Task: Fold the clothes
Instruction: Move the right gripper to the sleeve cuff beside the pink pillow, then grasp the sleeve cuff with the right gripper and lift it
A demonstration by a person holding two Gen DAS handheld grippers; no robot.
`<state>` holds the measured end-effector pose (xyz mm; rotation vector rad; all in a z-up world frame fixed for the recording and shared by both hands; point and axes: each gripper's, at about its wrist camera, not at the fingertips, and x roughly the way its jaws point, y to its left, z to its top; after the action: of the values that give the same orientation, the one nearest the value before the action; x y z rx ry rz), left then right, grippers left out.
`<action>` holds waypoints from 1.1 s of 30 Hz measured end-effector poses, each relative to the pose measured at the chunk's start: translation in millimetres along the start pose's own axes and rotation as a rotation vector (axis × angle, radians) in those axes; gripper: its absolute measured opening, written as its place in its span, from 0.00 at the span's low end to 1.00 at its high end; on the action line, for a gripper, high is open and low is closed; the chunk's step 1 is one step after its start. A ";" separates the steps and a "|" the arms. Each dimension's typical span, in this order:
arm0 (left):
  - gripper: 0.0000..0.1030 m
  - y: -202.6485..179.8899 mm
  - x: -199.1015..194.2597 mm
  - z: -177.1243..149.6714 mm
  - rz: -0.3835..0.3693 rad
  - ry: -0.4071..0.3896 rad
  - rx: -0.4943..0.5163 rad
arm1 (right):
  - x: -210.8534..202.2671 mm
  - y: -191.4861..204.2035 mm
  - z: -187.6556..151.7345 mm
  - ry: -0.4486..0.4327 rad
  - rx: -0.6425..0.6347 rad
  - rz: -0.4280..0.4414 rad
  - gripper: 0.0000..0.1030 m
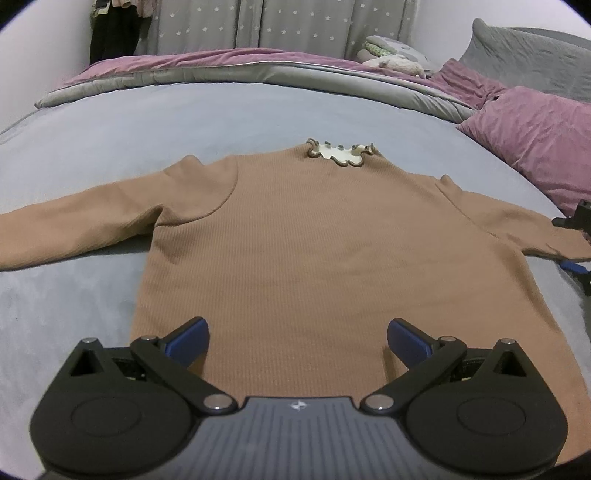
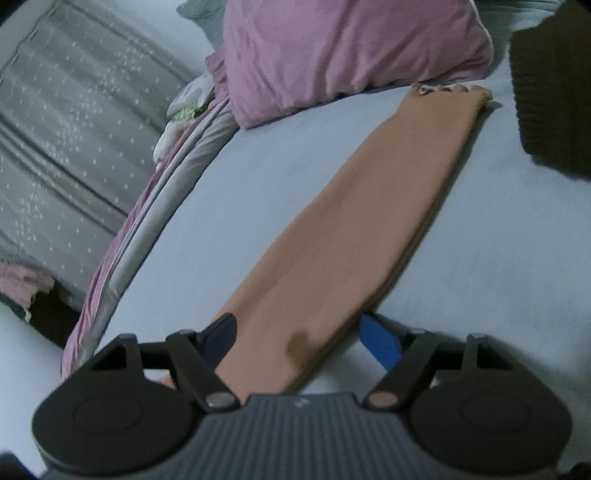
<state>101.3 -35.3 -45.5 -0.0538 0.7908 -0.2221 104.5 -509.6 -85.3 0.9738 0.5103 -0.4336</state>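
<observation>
A tan ribbed sweater (image 1: 295, 229) with a frilled cream collar (image 1: 341, 151) lies flat on the grey bed sheet (image 1: 110, 122), sleeves spread to both sides. My left gripper (image 1: 297, 339) hovers open over its hem, blue pads (image 1: 188, 339) wide apart and the fabric beneath them. At the right edge of the left wrist view, my right gripper (image 1: 570, 242) straddles the end of the right sleeve. In the right wrist view the sweater (image 2: 369, 206) runs away from that sleeve end, which lies between the open fingers of the right gripper (image 2: 299, 339). A gap shows beside the blue pad (image 2: 380, 343).
Purple pillows (image 1: 535, 136) lie at the right of the bed, with a folded grey and purple duvet (image 1: 221, 70) along the far side. Star-patterned curtains (image 1: 277, 22) hang behind. A dark object (image 2: 554, 92) sits at the upper right of the right wrist view.
</observation>
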 end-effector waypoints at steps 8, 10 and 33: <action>1.00 -0.2 1.0 -0.3 0.006 -0.002 0.013 | 14.4 -12.0 16.5 -0.056 0.040 -0.014 0.60; 1.00 -0.1 1.1 -0.1 0.006 -0.002 0.013 | 19.2 -13.1 19.8 -0.074 0.048 -0.024 0.55; 1.00 12.1 -0.1 9.9 0.016 -0.014 -0.052 | 15.2 45.0 24.7 -0.211 -0.130 -0.084 0.08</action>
<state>110.4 -23.7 -40.1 -0.0978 0.7825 -0.1856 147.1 -510.5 -52.9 0.7735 0.3839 -0.5649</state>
